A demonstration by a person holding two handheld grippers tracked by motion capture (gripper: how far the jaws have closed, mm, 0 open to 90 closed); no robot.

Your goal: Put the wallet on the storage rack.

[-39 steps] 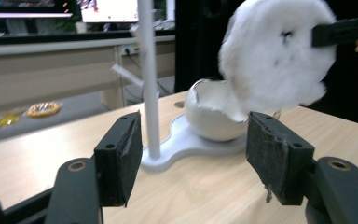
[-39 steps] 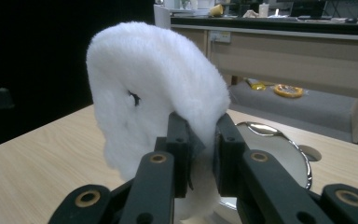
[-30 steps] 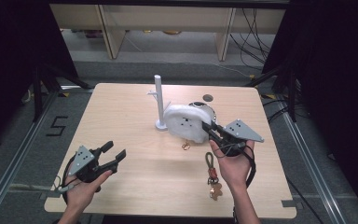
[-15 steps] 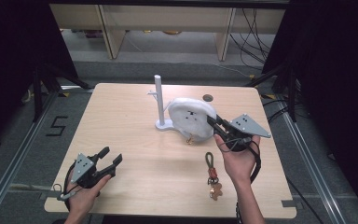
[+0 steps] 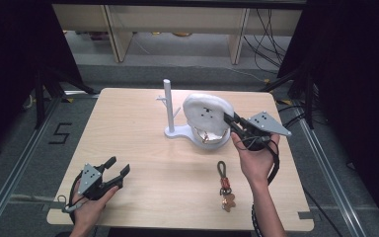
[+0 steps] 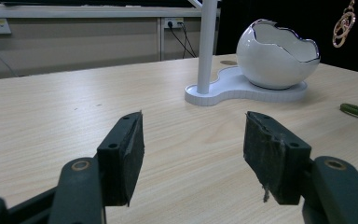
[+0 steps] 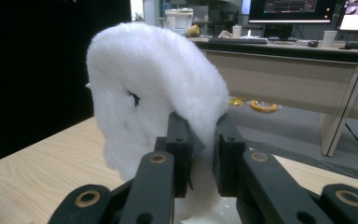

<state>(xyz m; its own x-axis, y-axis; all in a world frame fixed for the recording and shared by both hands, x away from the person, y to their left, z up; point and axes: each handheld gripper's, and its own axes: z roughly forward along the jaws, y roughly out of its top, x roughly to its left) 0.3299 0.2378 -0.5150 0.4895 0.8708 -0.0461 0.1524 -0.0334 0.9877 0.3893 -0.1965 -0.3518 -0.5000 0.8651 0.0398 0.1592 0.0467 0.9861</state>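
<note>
Light wood-grain rectangular table (image 5: 143, 148), person's hands at its near edge. Landmark: white glossy stand with a flat two-lobed base and upright post (image 5: 169, 106), sitting a bit beyond table centre.

White fluffy fur pad, round and floppy (image 5: 205, 112), hangs just right of the post, over the bowl lobe of the base. Right claw (image 5: 231, 121) is pinched tight on the pad's edge, jaws nearly together with fur squeezed between them; the right gripper view has the pad (image 7: 158, 98) draped above the jaws.

White ceramic broken-eggshell bowl with a jagged silver rim (image 6: 277, 58) sits on the base's right lobe, beside the post. From the high view a gold-coloured something is just visible under the pad at the bowl mouth; can't tell what. The left gripper view doesn't see into the bowl.

Left claw (image 5: 117, 170) is well in front and left of the post, near the table's front edge, jaws spread wide, nothing in them.

Green cord keychain with copper-coloured charms (image 5: 224, 187) lies flat on the table, in front and right of the post, apart from both claws. A small gold ring charm (image 6: 345, 23) hangs high to the right of the bowl in the left gripper view; its hanger is out of frame.

Risks, judged: grip is only on the fur edge, so the pad could slip out and drop. Dragging it low could snag the jagged rim and tip the bowl or shove the light stand. Left claw is too far off to steady the stand.
</note>
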